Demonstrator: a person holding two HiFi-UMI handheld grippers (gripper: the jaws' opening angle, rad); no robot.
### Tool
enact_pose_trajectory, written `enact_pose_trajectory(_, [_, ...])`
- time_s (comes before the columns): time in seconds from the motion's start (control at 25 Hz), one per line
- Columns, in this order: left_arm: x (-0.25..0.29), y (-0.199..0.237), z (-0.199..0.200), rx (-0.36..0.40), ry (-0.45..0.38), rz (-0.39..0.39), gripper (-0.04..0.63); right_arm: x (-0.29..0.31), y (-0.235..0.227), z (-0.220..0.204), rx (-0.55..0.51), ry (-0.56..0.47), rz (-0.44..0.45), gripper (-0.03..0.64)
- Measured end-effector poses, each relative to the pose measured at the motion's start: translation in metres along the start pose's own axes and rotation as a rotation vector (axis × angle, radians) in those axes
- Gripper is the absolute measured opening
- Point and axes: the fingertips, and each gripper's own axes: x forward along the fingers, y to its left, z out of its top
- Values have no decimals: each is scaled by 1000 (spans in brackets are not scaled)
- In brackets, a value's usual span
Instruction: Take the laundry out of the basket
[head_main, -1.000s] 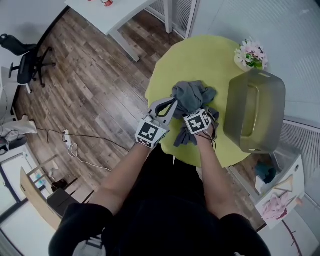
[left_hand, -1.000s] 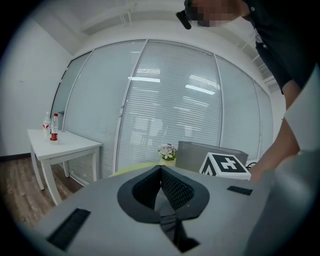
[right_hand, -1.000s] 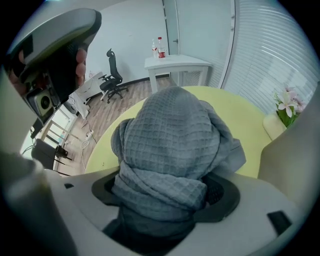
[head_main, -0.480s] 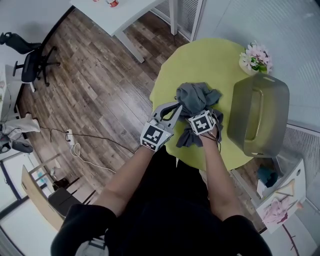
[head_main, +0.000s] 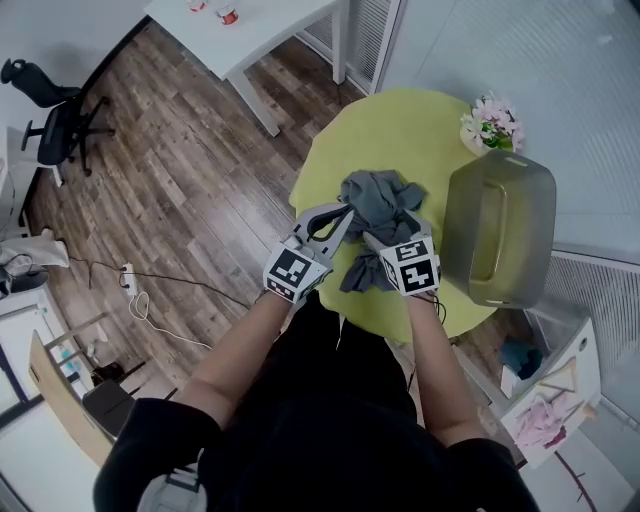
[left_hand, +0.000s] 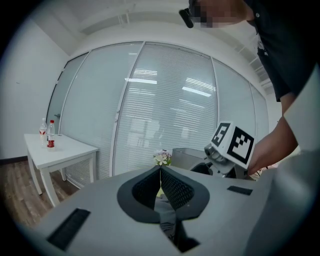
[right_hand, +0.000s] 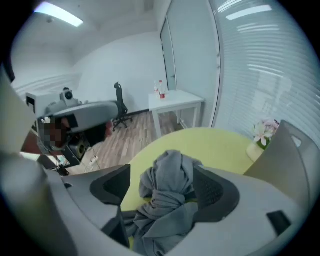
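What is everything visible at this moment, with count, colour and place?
laundry: one bundle, grey, mid-table, outside the basket
basket: one, grey, right side of the table, looks empty
round table: one, yellow-green, in front of the person
flowers: one small bunch, pink and white, far table edge by the basket
white table: one, farther back
bottles: two, on the white table
office chair: one, black, on the wood floor, left
left gripper: grey, closed, grey cloth between its jaws
right gripper: grey, open around the laundry
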Motion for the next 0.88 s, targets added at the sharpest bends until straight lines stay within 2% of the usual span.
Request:
enact_pose_trajectory(0.12, [-13, -9, 23, 27, -13, -19, 11, -45, 9, 41, -11, -188, 29, 403])
enact_pose_trajectory(0.2, [-21, -14, 41, 34, -32, -29, 11, -75, 13, 63, 6, -294, 59, 369])
enact_pose_trajectory(0.24, [-24, -17, 49, 35, -40, -34, 11, -89, 15, 72, 11, -341, 72, 326])
enact_pose_trajectory(0.32, [-32, -22, 64, 32, -52, -39, 11, -116, 21, 88, 8, -435, 89, 123])
enact_pose_trajectory(0.36, [-35, -25, 71, 26, -54, -41, 11, -129, 24, 95, 2, -486, 95, 70])
enact_pose_trajectory(0.4, [-38, -29, 77, 19, -56, -45, 11, -142, 27, 102, -8, -534, 103, 50])
enact_pose_trajectory(0.48, [-43, -36, 90, 14, -63, -47, 11, -166, 34, 113, -33, -620, 124, 28])
enact_pose_trajectory(0.6, [-49, -46, 112, 65, -82, -46, 9, -191, 43, 126, -84, -708, 153, 23])
enact_pose_trajectory(0.88, [-48, -69, 145, 101, -127, -81, 9, -215, 46, 138, -136, -760, 140, 21])
